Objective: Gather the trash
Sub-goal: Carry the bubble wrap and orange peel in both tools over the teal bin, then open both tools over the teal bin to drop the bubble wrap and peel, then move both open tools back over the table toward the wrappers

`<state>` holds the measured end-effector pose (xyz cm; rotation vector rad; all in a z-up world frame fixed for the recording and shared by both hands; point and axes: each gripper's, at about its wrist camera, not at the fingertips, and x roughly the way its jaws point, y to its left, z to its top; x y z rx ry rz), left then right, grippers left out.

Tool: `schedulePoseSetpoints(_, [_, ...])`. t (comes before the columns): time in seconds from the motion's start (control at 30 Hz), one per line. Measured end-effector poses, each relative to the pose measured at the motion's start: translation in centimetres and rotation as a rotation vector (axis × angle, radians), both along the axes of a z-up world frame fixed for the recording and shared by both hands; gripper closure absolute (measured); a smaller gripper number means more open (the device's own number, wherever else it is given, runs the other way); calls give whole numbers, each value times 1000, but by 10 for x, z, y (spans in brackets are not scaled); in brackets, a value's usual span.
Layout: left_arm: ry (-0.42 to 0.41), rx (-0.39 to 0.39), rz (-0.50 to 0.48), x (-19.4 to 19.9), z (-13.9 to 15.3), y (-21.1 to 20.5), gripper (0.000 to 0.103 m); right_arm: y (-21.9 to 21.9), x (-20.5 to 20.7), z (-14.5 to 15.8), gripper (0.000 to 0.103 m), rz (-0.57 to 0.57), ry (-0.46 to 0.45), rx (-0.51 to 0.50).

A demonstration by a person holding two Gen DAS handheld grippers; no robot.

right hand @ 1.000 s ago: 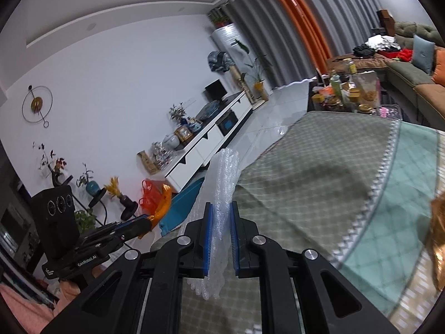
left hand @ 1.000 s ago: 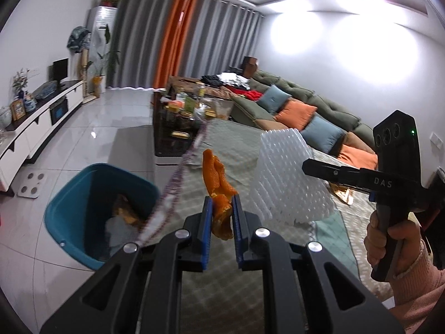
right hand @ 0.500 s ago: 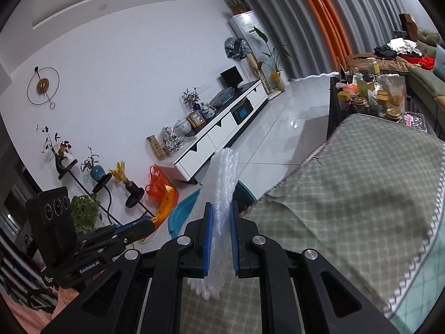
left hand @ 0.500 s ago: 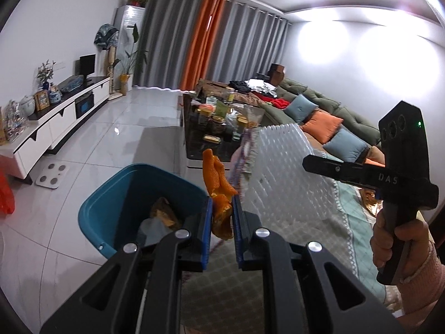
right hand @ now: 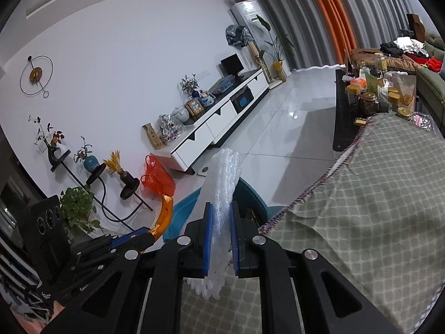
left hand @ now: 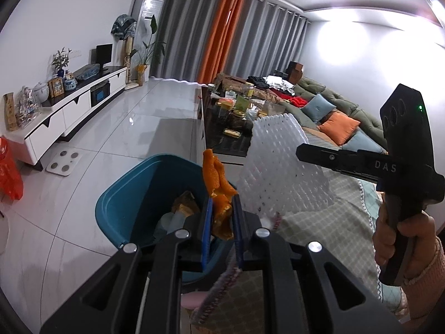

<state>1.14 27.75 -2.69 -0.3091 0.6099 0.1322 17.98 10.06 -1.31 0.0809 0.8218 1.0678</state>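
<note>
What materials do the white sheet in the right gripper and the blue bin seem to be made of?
White sheet: probably soft foam netting, matte; its surface is a regular diamond mesh, and it bends between the pads of the right gripper.
Blue bin: likely moulded plastic, smooth with a slight sheen along the rounded rim.

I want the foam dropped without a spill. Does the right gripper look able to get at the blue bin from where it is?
Probably yes. The right gripper, shut on the white foam net, has the blue bin just ahead, its open top unblocked. The left gripper with the orange peel crowds that opening.
</note>
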Motion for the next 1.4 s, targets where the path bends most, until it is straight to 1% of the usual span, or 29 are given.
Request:
schedulePoseSetpoints(0.27, [28, -14, 33, 9, -12, 11, 88, 30, 4, -11, 91, 11, 12, -58])
schedulePoseSetpoints(0.6, [74, -47, 69, 24, -29, 28, 87, 63, 6, -32, 89, 21, 58, -139])
schedulePoseSetpoints(0.63, [76, -51, 71, 24, -31, 30, 87, 67, 5, -34, 86, 26, 64, -149])
schedulePoseSetpoints(0.73, [80, -70, 74, 28, -36, 37, 87, 74, 4, -40, 84, 43, 79, -173])
schedulePoseSetpoints(0.87, [93, -84, 82, 34, -43, 43, 86, 78, 2, -45, 73, 39, 84, -191])
schedulePoseSetpoints(0.93, [94, -103, 79, 36, -46, 45, 83, 76, 3, -46, 68, 34, 90, -187])
schedulePoseSetpoints(1.03, [93, -108, 85, 37, -47, 45, 82, 72, 3, -43, 68, 33, 87, -175])
schedulePoseSetpoints(1.1, [87, -97, 87, 35, -45, 42, 79, 65, 3, -39, 66, 33, 86, -155])
schedulePoseSetpoints(1.13, [78, -87, 86, 33, -42, 40, 78, 60, 2, -36, 62, 34, 82, -143])
schedulePoseSetpoints(1.17, [68, -79, 82, 31, -39, 37, 76, 54, 0, -31, 55, 31, 68, -130])
schedulePoseSetpoints(1.23, [47, -62, 73, 27, -34, 31, 72, 42, -4, -23, 50, 28, 47, -105])
schedulePoseSetpoints(1.27, [30, -57, 60, 24, -30, 27, 69, 36, -6, -19, 48, 30, 40, -93])
schedulePoseSetpoints(1.3, [20, -56, 49, 21, -28, 24, 64, 25, -10, -12, 47, 33, 23, -78])
schedulePoseSetpoints(1.4, [-38, -69, -31, 15, -15, 9, 58, -3, -21, -1, 44, 27, -20, -49])
